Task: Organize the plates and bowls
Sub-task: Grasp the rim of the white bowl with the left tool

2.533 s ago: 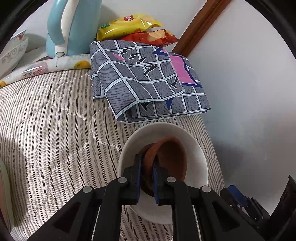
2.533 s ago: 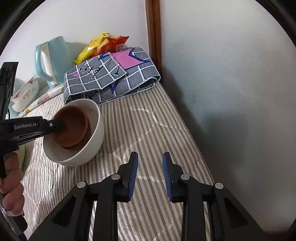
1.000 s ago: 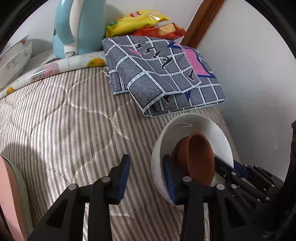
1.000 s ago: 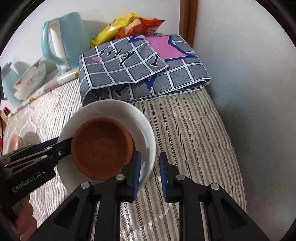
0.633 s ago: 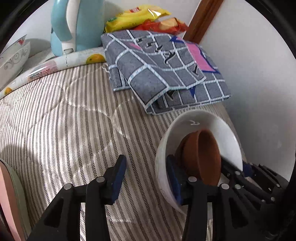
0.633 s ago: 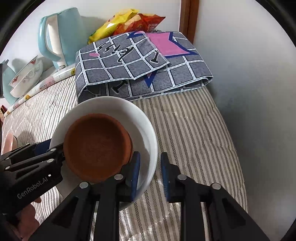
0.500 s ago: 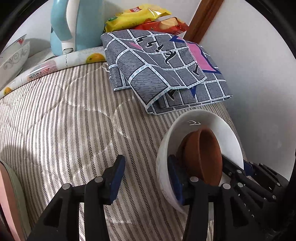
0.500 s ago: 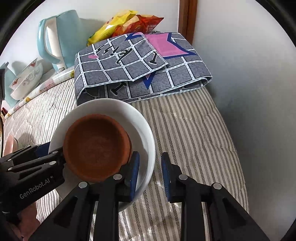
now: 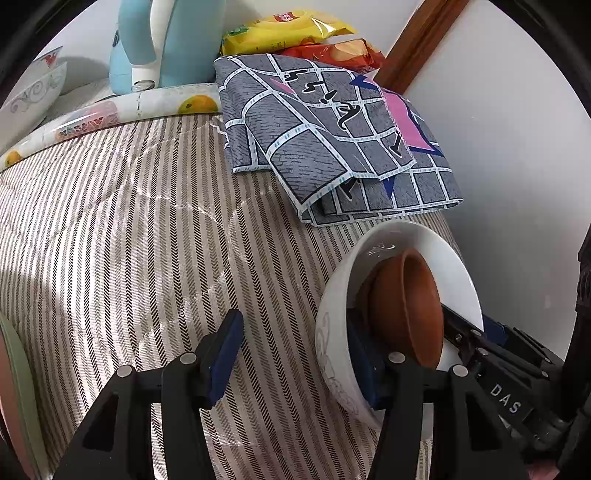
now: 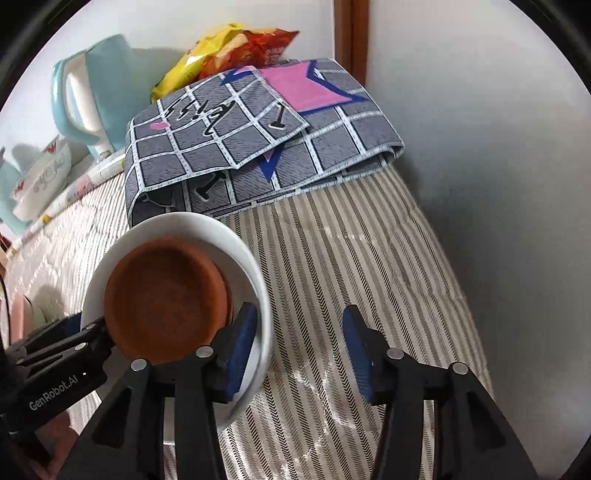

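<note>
Striped quilting covers the bed (image 9: 129,229), which ends at a white wall on its right edge, with a folded grey checked cloth (image 9: 332,147), snack packets (image 9: 295,33) and a pale blue kettle (image 9: 166,40) crowded at its far edge. Near the right edge the white bowl (image 10: 243,266) holds the brown bowl (image 10: 166,295) nested inside, probably so the two store as one stack. Both grippers straddle the white bowl's rim from opposite sides. The left gripper (image 9: 295,354) has its fingers opening, one inside the rim and one well clear outside. The right gripper (image 10: 299,347) is opening too, its pads off the rim. Released, the stack looks tilted; whether it sits on the bed or leans on a finger cannot be told. A patterned bowl (image 9: 33,88) is cut off at the far left corner, and something pink and green at the near left edge (image 9: 14,369) is too cropped to identify.
</note>
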`<state>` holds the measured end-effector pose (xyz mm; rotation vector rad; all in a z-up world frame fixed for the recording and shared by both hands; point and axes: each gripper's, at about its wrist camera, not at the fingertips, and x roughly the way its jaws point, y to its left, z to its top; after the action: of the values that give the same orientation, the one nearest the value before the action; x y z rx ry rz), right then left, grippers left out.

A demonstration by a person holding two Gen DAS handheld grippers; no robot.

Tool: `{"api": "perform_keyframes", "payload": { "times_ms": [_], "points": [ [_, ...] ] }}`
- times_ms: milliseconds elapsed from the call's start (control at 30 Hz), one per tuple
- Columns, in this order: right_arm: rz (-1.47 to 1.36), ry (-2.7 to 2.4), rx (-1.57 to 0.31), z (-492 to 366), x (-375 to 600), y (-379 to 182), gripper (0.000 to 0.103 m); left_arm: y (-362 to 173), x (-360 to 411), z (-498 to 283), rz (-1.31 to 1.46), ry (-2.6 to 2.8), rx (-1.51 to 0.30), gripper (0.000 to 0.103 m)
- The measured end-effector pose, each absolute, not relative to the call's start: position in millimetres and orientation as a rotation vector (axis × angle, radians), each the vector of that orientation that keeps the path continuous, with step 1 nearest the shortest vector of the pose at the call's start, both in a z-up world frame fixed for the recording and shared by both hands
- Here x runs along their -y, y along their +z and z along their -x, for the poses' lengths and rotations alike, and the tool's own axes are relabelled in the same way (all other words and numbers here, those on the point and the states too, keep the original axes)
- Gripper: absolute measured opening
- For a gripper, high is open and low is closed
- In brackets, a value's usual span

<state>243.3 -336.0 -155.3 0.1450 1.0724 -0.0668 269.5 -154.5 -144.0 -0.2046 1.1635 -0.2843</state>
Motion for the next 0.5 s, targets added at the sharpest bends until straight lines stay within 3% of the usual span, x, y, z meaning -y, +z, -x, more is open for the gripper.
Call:
{"api": "perform_keyframes", "payload": {
  "times_ms": [333, 400, 500],
  "points": [
    [-0.093, -0.074, -1.086, -239.0, 326.6, -155.5, 0.048, -144.6, 162.6, -269.4, 0.148, -0.265, -1.158, 0.051],
    [-0.122, -0.064, -1.077, -237.0, 327.2, -156.6, 0.044, -144.2, 163.2, -269.0, 0.150, -0.263, -1.153, 0.050],
    [-0.139, -0.051, -1.063, -234.4, 325.9, -156.9, 0.034, -142.3, 163.8, -265.1, 0.156, -0.293, -1.143, 0.038]
  ]
}}
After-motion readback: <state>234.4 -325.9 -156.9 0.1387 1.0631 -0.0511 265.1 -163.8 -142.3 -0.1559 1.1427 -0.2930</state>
